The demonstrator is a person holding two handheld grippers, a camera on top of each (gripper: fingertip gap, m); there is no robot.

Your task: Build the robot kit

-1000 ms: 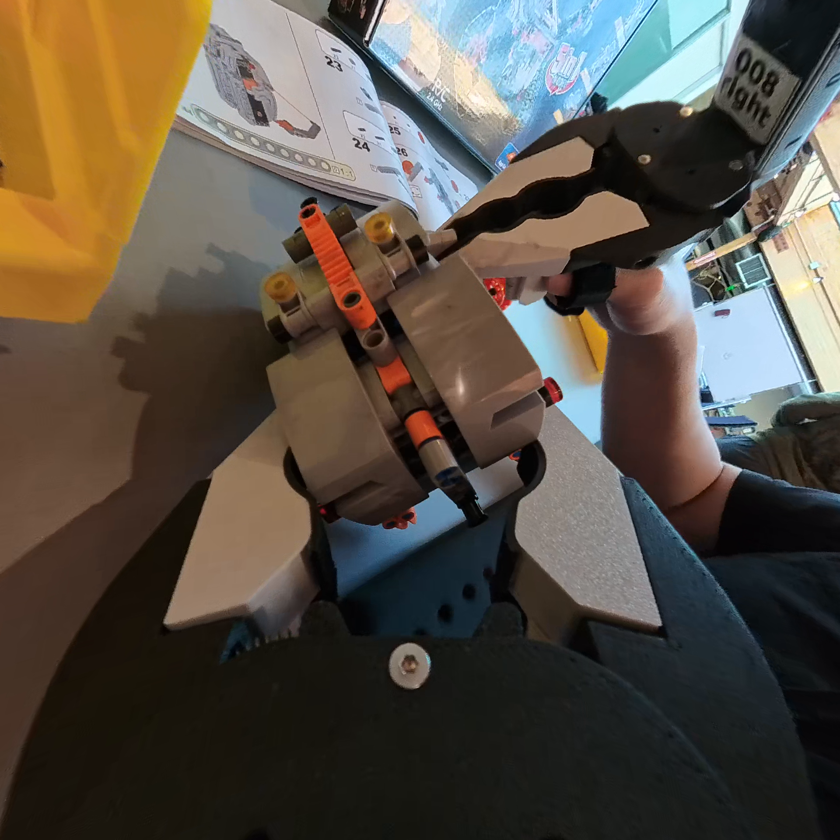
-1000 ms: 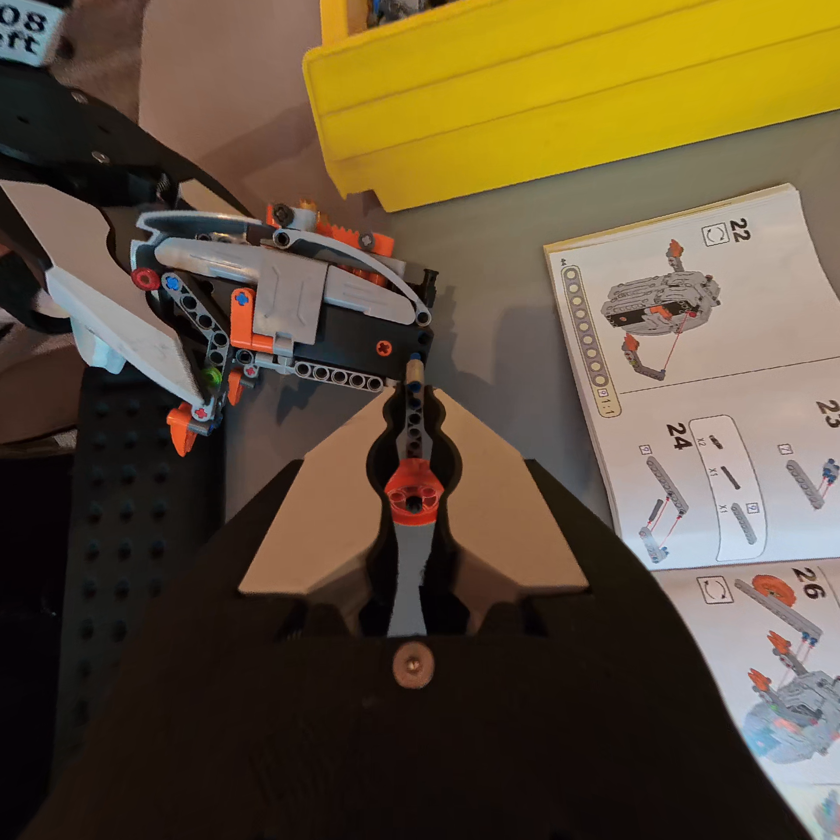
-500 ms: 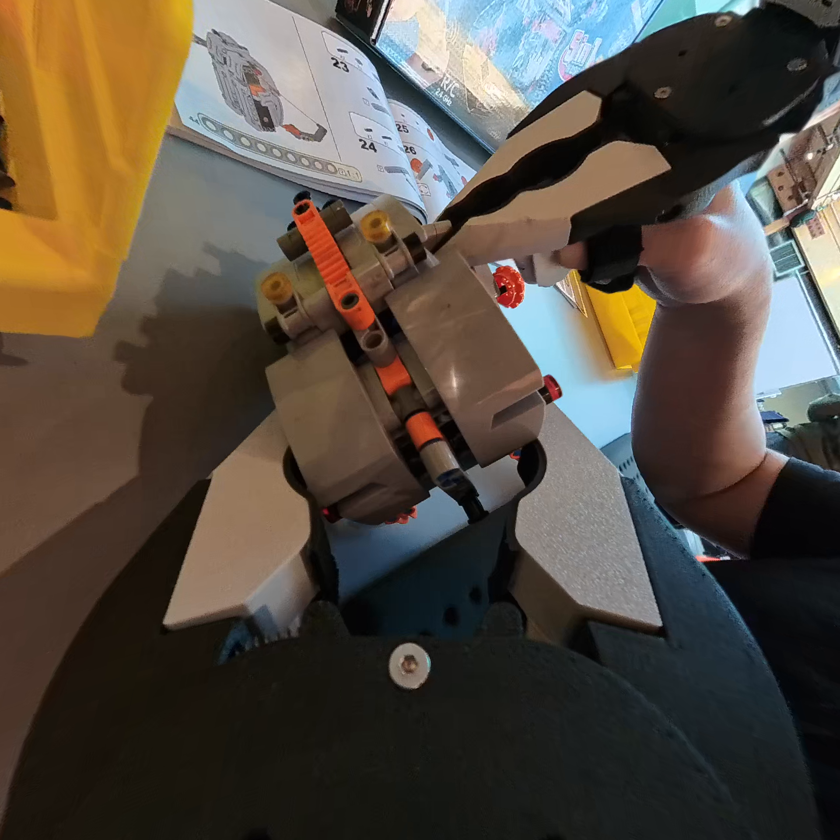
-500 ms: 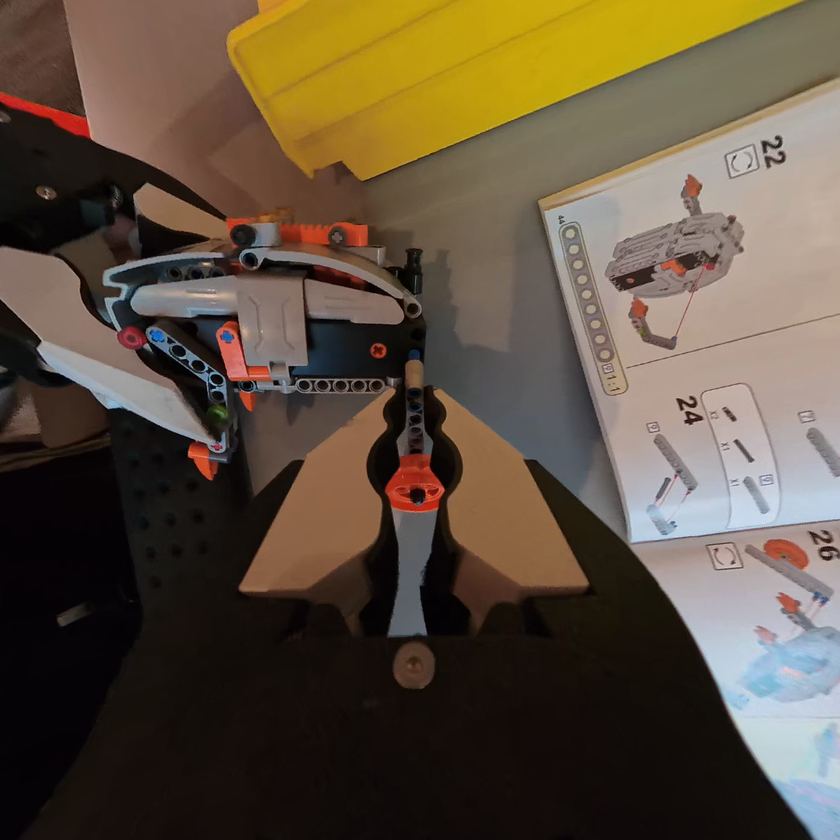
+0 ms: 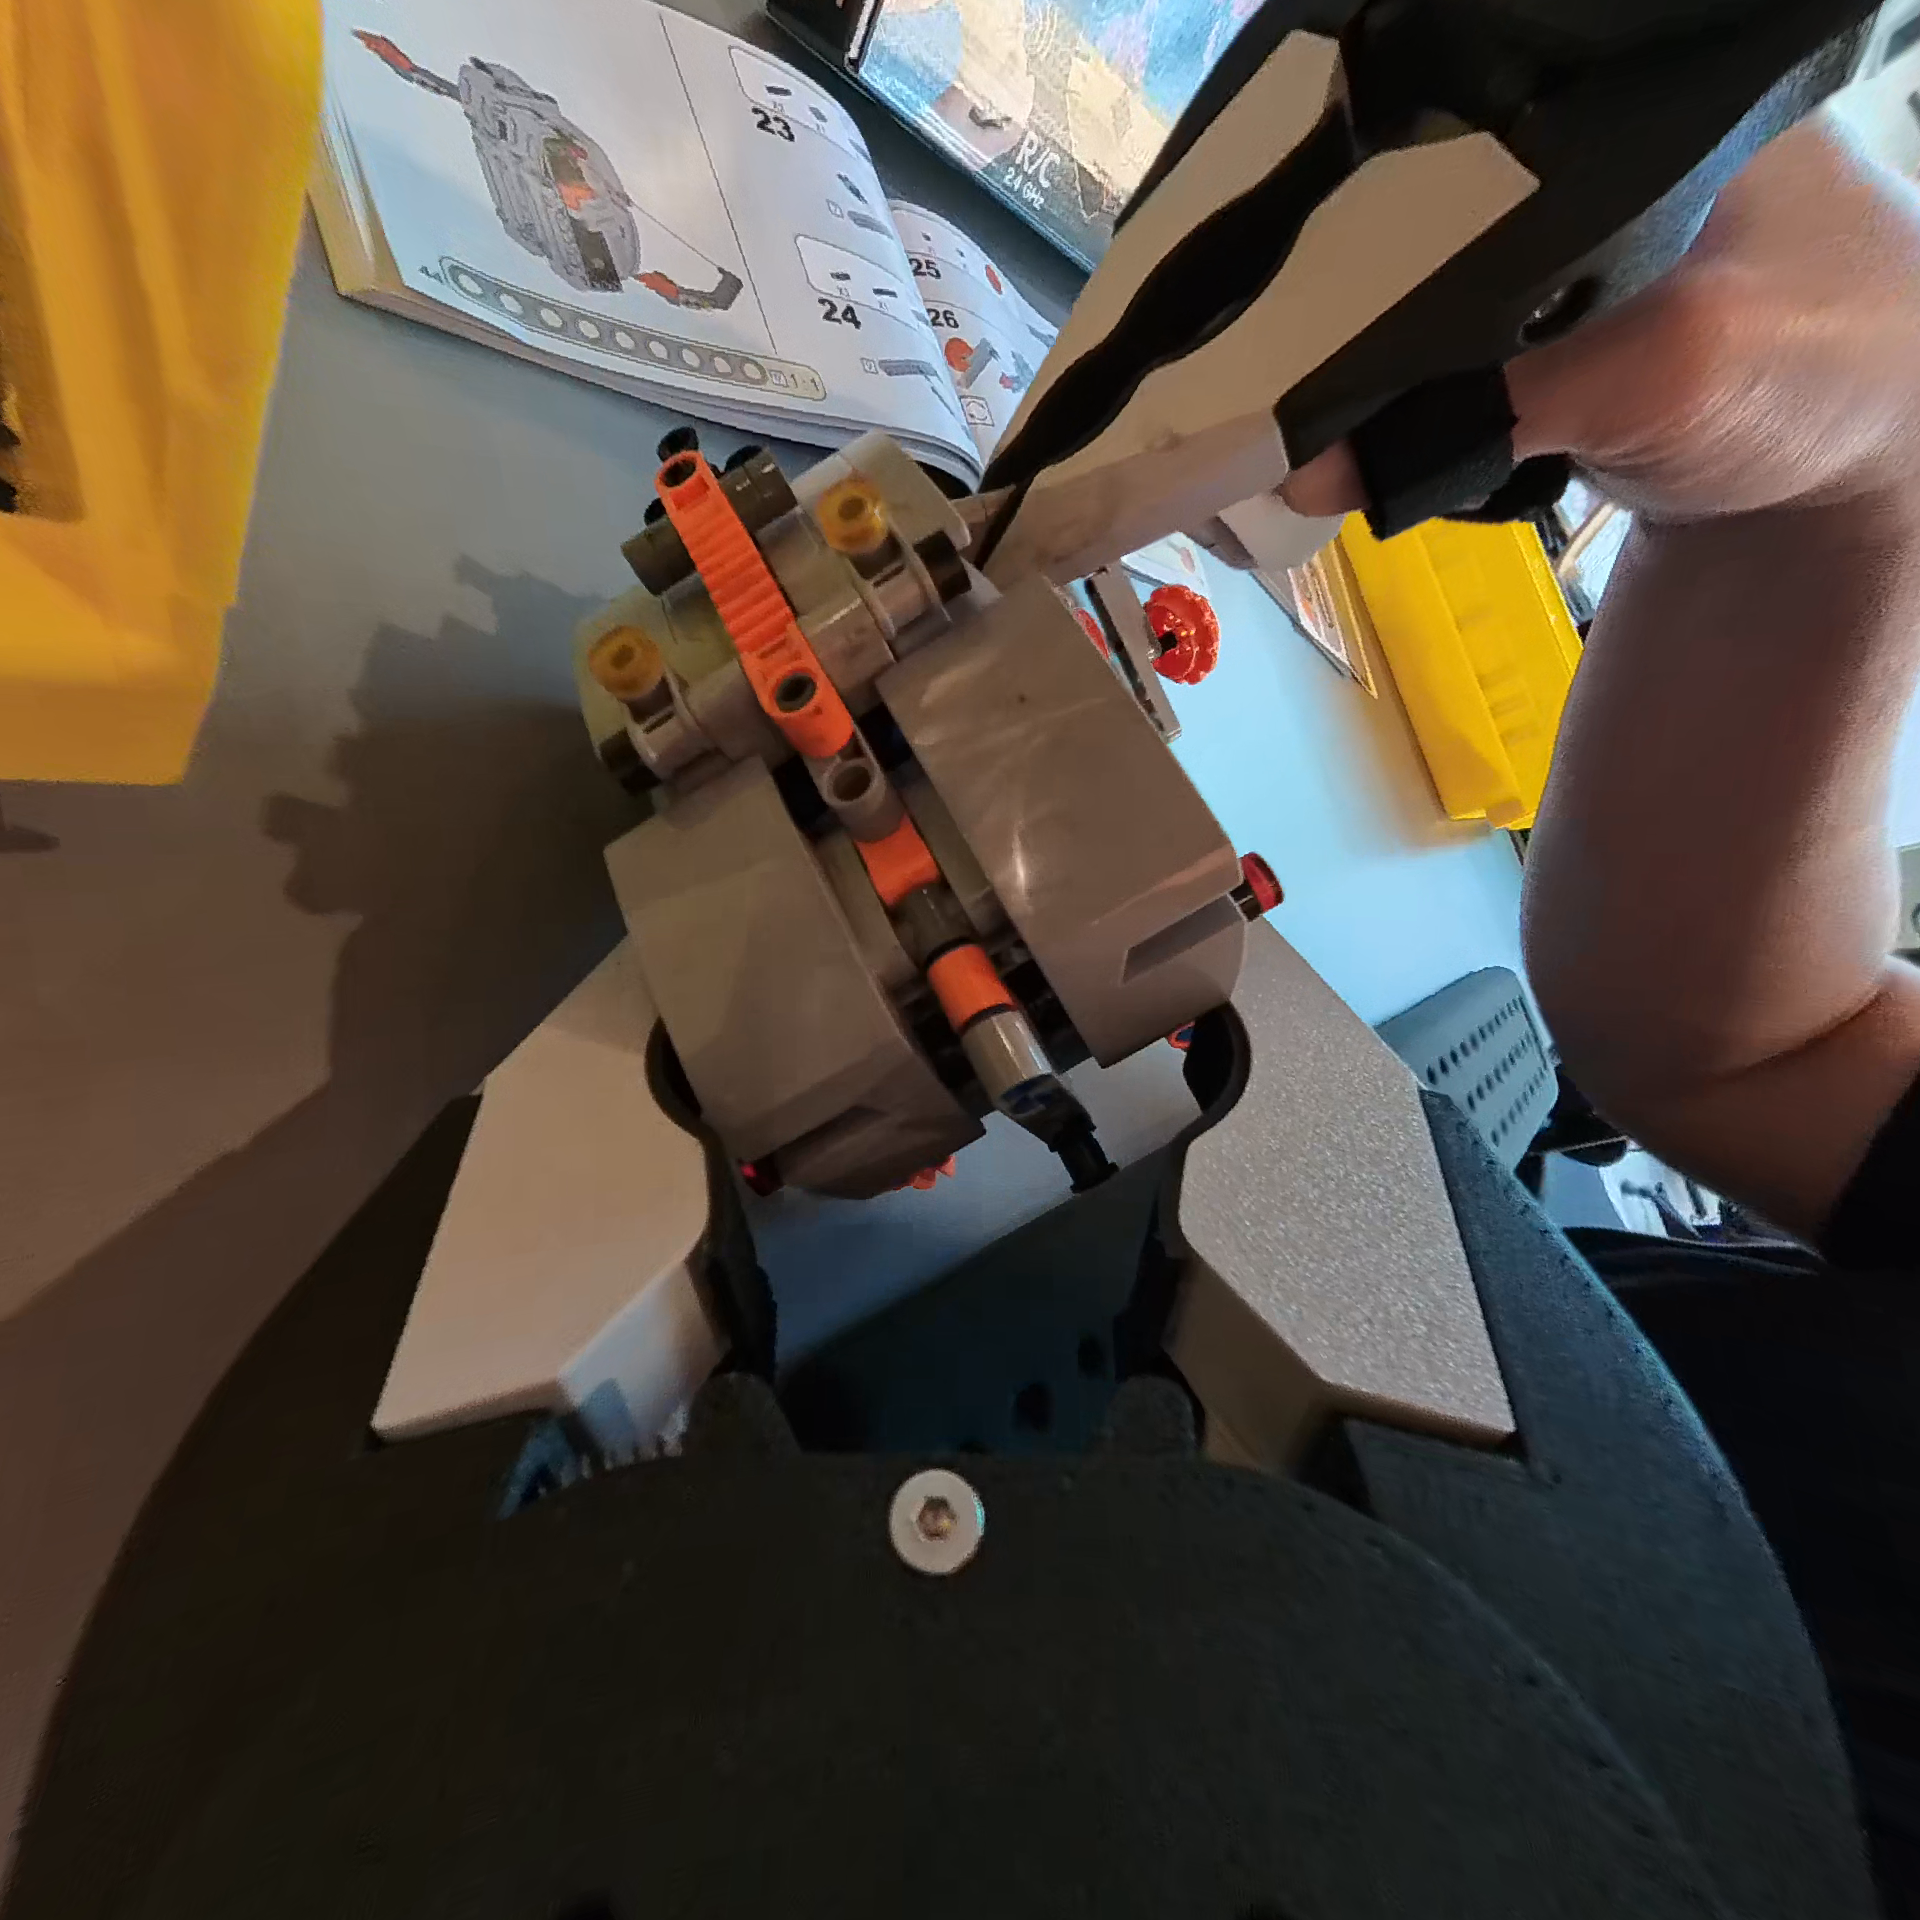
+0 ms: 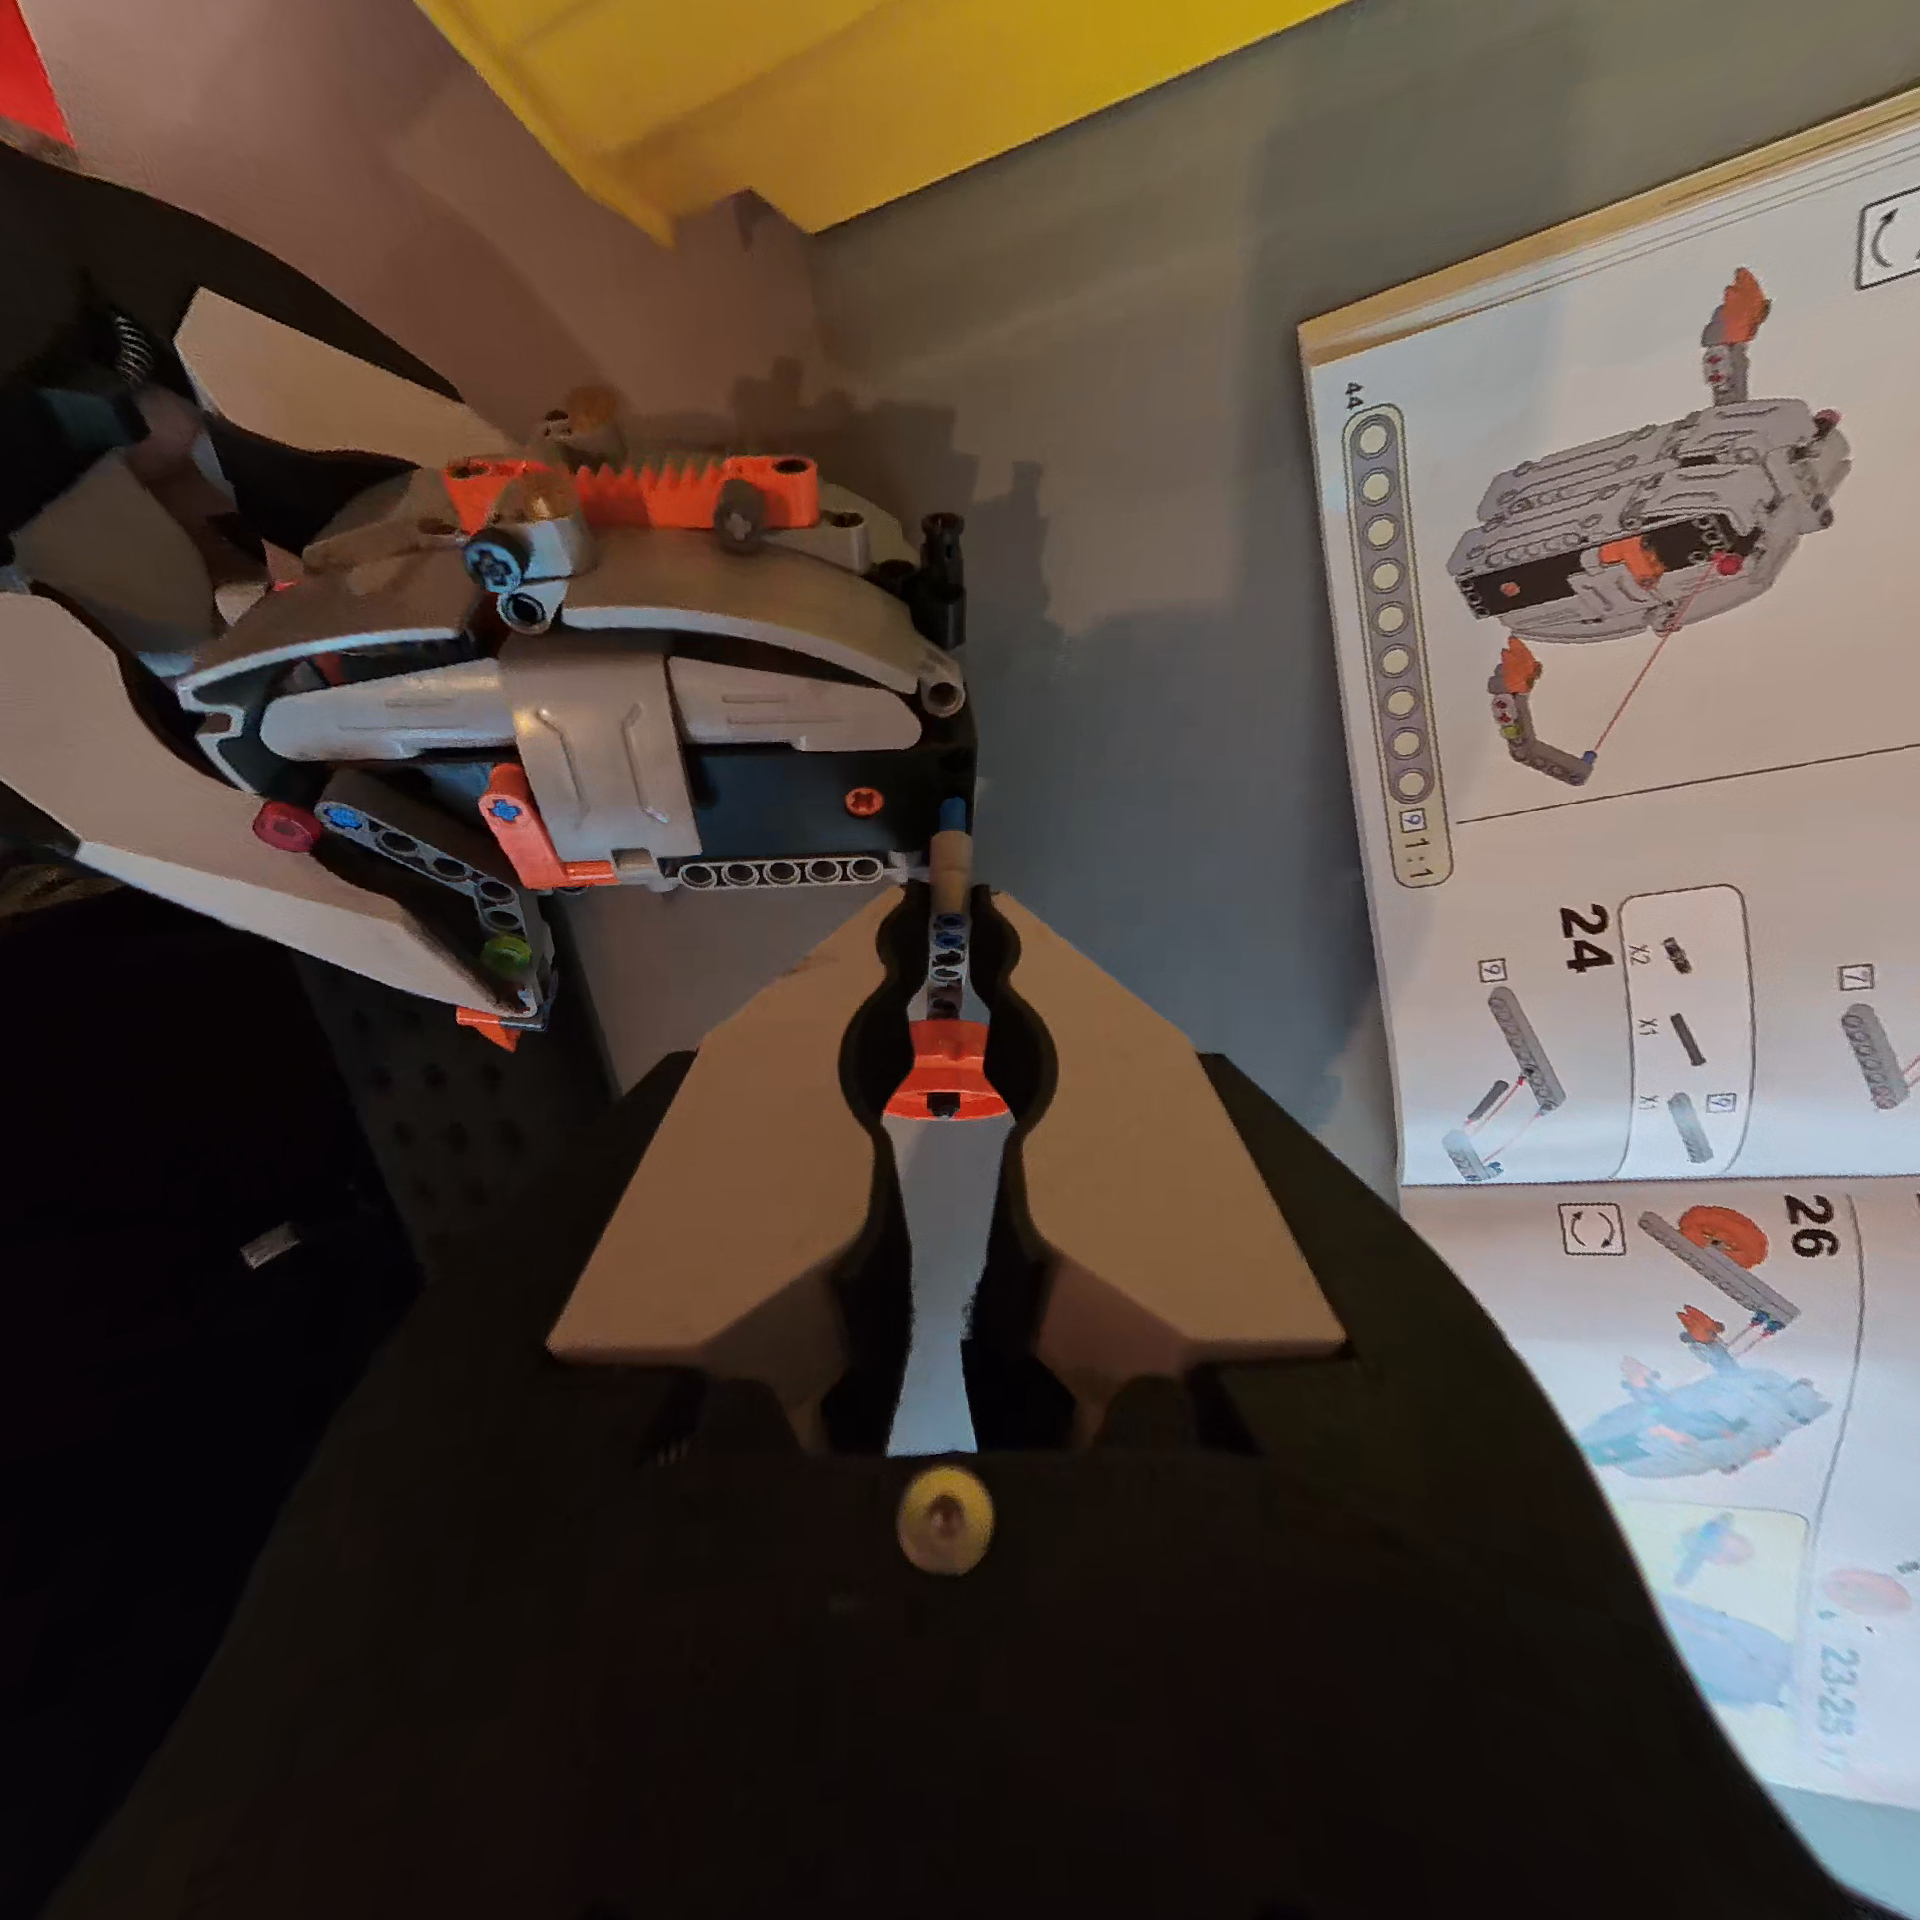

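My left gripper point(image 5: 945, 1049) is shut on a grey, black and orange brick model point(image 5: 904, 831) and holds it above the grey table. My right gripper point(image 6: 951, 904) is shut on a thin grey beam point(image 6: 948, 956) that carries an orange round piece point(image 6: 945, 1081). The tan pin point(image 6: 948, 857) at the beam's tip touches the model point(image 6: 623, 717) at its lower right corner. In the left wrist view the right gripper point(image 5: 997, 509) meets the model's far end from the upper right, with the red-orange round piece point(image 5: 1179, 618) just below it. The left gripper's fingers point(image 6: 208, 862) clamp the model's left end.
A yellow bin point(image 5: 104, 416) stands at the left and also shows in the right wrist view point(image 6: 831, 94). An open instruction booklet point(image 6: 1662, 831) lies beside the model. A printed box point(image 5: 987, 104), a second yellow bin point(image 5: 1455, 675), a black perforated plate point(image 6: 416, 1122) and a person's forearm point(image 5: 1714, 831) are near. There is about 7 cm between the tips of the two grippers.
The right gripper has swung higher and steeper over the model while its pin stays at the model's corner. The model now shows more of its orange toothed top in the right wrist view.
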